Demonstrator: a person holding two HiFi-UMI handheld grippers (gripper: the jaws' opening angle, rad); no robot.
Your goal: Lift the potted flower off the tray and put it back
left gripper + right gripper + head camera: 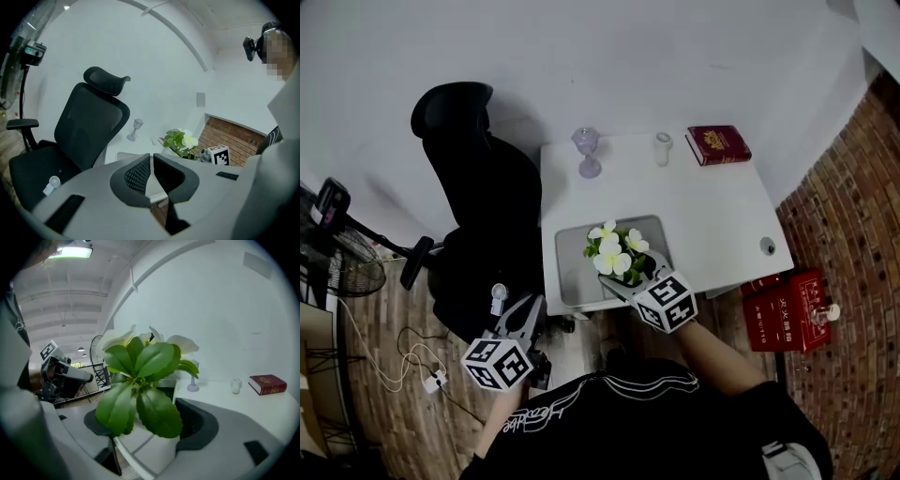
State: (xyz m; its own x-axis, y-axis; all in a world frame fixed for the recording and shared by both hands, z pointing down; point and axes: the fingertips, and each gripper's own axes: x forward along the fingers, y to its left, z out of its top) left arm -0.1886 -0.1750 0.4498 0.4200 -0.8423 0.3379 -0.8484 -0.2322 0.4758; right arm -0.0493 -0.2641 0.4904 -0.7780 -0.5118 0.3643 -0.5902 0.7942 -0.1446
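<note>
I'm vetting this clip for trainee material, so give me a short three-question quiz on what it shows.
1. True or false: the right claw is closed on the potted flower.
2. Which thing lies farthest to the right on the white table in the head view? A: the purple goblet. B: the red book. C: the small white cup.
3. Fill in: the left claw holds ____.

Key: 1 true; 2 B; 3 nothing, its jaws are together and empty.
</note>
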